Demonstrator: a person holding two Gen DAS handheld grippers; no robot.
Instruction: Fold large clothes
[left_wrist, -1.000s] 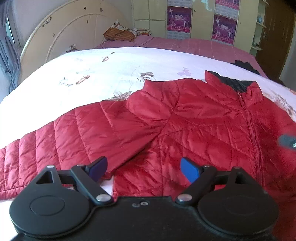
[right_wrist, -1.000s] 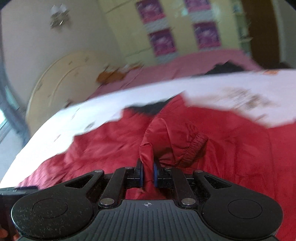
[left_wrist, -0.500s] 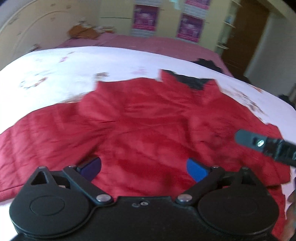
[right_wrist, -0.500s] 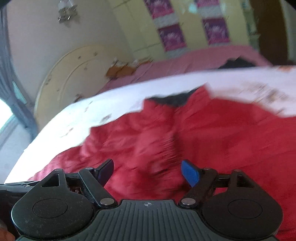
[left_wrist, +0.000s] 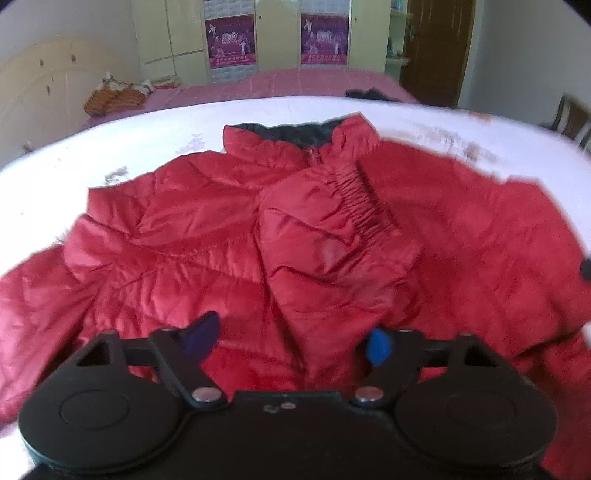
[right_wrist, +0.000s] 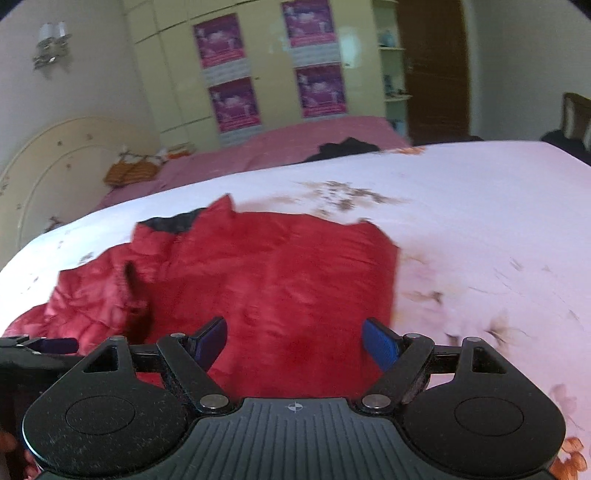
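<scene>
A red quilted jacket with a dark-lined collar lies front up on the white floral bedsheet. One sleeve is folded across its chest, its elastic cuff near the collar. My left gripper is open and empty, low over the jacket's lower part. In the right wrist view the jacket fills the middle. My right gripper is open and empty above the jacket's right side. The left gripper's tip shows at the left edge.
The white sheet extends to the right of the jacket. A pink bed with a dark garment and an orange bag lies behind. Wardrobes with posters and a brown door stand at the back.
My right gripper let go of the sleeve cuff, opened, and swung right. The sleeve now lies across the chest. My left gripper turned right toward the jacket's middle.
</scene>
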